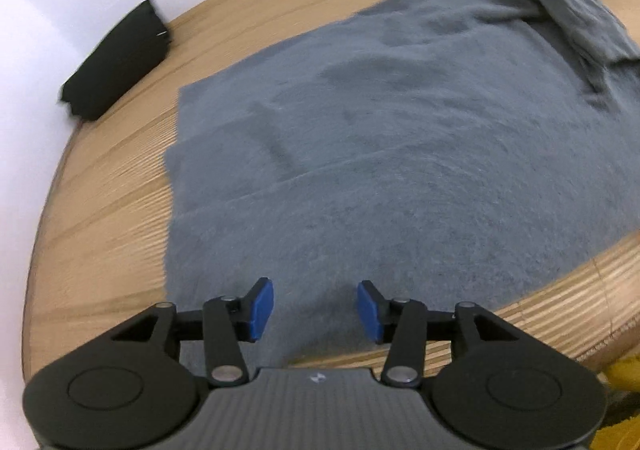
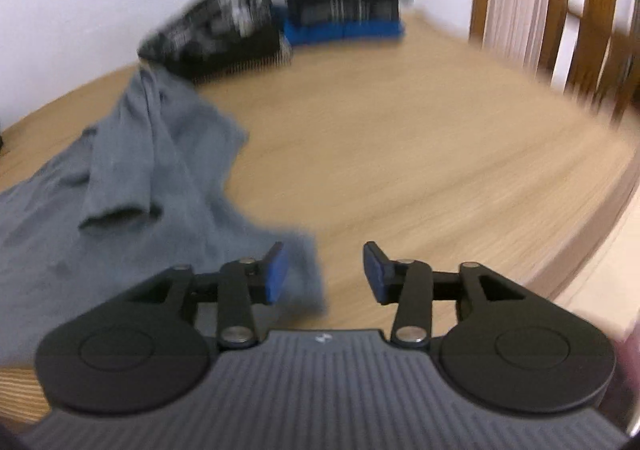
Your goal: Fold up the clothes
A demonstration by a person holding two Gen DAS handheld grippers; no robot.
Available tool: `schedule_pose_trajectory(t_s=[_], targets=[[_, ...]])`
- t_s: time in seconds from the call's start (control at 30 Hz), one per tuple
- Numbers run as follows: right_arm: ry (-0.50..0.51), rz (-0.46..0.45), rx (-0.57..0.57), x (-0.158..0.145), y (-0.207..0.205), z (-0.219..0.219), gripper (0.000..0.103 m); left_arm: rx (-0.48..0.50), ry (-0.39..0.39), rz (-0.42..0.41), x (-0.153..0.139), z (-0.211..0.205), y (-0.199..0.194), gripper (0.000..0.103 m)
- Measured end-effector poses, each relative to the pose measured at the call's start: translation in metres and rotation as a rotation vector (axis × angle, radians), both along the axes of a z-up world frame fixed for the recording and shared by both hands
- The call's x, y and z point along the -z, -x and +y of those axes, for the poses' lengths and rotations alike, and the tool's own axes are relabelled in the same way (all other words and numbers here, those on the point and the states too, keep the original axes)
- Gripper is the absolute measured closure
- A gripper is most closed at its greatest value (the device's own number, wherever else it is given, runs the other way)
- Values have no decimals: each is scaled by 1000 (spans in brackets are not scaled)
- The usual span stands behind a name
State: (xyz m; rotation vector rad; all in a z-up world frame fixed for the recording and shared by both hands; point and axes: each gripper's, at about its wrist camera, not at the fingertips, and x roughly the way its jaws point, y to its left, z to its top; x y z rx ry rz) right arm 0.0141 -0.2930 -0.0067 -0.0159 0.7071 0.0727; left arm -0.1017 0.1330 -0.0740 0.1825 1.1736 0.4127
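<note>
A grey garment lies spread flat over the wooden table, its sleeve bunched at the far right. My left gripper hovers open over the garment's near edge, with nothing between its blue pads. In the right wrist view the same grey garment fills the left side, a folded sleeve lying across it. My right gripper is open beside the garment's near corner, its left pad over the cloth and its right pad over bare wood.
A black folded item lies at the table's far left by the white wall. Dark patterned clothes and a black-and-blue stack sit at the back. Wooden chair slats stand at the right. Bare table stretches ahead.
</note>
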Motion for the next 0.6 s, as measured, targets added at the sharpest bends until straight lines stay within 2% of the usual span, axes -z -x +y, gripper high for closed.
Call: schedule_pose_trajectory(t_s=[0.03,0.07,0.17,0.27,0.33,0.37,0.4,0.5,0.6], targets=[[18,-30,-46,-7,0,4,48,-18,2,-1,0,2,1,53],[19,-33,-100,-9,-6,8,47,-35,4,-1,-1,3,3,53],[-35,14,-254,-2,-17,28,48,-88,10,-3,-2,8,7,52],[-27,67,-326,20,-27,51,48,-140,16,-5,-2,12,11,50],[6,147,-335,41,-38,62,49,-175,21,-7,-3,15,14,49],[18,167,-325,51,-40,64,46,-188,22,-6,-4,16,15,49],[28,186,-313,59,-43,65,46,-174,15,-1,-5,16,14,48],[-7,198,-225,47,-50,70,45,-133,15,-16,-15,15,10,48],[-62,79,-203,19,-50,79,45,-87,60,-76,-29,13,0,45]])
